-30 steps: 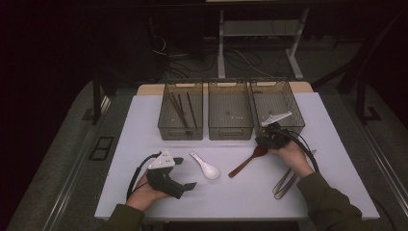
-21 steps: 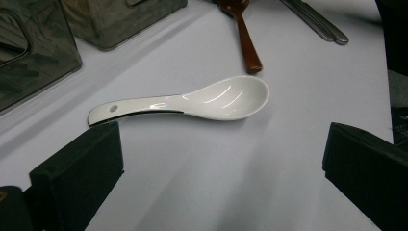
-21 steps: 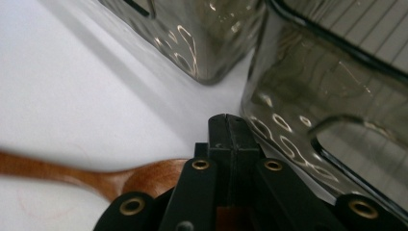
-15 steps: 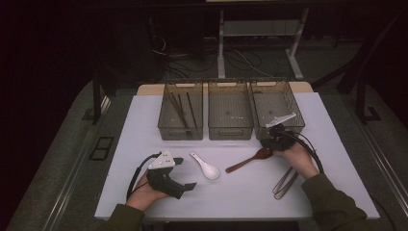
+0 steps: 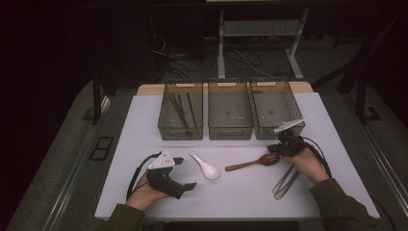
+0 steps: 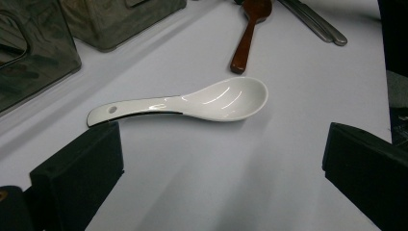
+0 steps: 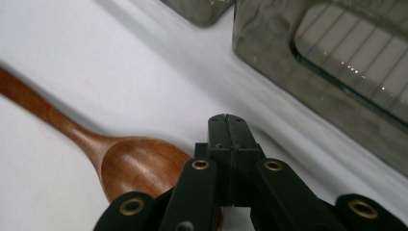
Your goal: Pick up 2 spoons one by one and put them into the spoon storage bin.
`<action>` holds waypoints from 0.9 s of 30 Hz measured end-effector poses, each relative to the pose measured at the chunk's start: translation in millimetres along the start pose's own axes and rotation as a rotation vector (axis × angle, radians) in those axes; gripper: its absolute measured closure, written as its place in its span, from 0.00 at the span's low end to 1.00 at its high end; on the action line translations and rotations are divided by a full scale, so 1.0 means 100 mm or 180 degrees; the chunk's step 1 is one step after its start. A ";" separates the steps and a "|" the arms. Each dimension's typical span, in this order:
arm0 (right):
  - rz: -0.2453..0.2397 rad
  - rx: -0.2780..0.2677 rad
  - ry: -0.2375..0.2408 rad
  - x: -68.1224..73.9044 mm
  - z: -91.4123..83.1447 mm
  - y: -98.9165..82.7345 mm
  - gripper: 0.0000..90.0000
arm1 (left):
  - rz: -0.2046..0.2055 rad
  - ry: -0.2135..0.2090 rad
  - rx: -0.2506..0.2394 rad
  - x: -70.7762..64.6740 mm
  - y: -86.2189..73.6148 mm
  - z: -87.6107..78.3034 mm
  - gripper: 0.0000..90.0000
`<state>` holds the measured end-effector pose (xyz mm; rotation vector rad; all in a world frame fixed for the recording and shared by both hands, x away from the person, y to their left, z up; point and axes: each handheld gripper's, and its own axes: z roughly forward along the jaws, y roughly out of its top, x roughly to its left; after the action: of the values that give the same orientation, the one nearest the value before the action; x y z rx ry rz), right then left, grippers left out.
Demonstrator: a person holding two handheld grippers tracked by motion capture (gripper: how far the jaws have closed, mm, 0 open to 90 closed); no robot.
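Two black jaws of the right gripper (image 7: 228, 126) are pressing flat against each other with nothing between them, their tips hanging just beside the bowl of the wooden spoon (image 7: 137, 169). In the high view the right gripper (image 5: 280, 148) is sitting at the bowl end of the wooden spoon (image 5: 252, 162), near the right edge of the tabletop (image 5: 144, 125). Compared with one second ago, the wooden spoon is lying flatter, its handle now pointing toward the left edge rather than toward the near edge, and the right hand (image 5: 304, 162) is standing slightly farther right. The left gripper (image 6: 221, 159) is holding its jaws wide apart and empty, resting low over the tabletop in the same place as before. The white ceramic spoon (image 6: 192, 103) is lying just beyond those open jaws, its handle nearest the left-hand jaw in the left gripper view, unmoved since the earlier frame.

Metal tongs (image 5: 285, 179) are lying on the tabletop under the right forearm, toward the near right corner. Three clear bins are standing in a row along the far edge: the left bin (image 5: 181, 131) is holding dark chopsticks (image 5: 182, 109), while the middle bin (image 5: 230, 130) and the right bin (image 5: 269, 129) are standing directly beyond the wooden spoon. The right bin's front wall is closest to the right gripper.
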<state>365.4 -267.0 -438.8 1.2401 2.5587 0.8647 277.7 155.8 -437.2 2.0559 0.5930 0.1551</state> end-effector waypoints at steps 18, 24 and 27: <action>0.0150 -0.0383 0.0398 -0.04 -0.39 -0.21 0.75 | -0.0015 0.0007 -0.0012 0.00 0.00 0.00 0.00; 0.0103 -0.0484 0.0454 0.01 -0.47 -0.31 0.56 | -0.0022 0.0013 -0.0010 0.00 0.00 0.00 0.00; 0.0112 -0.0484 0.0466 0.01 -0.44 -0.36 0.51 | -0.0021 0.0009 -0.0004 0.00 0.00 0.00 0.00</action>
<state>323.8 -302.7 -423.7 1.2221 2.5300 1.1746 277.9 155.8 -437.2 2.0527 0.6011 0.1546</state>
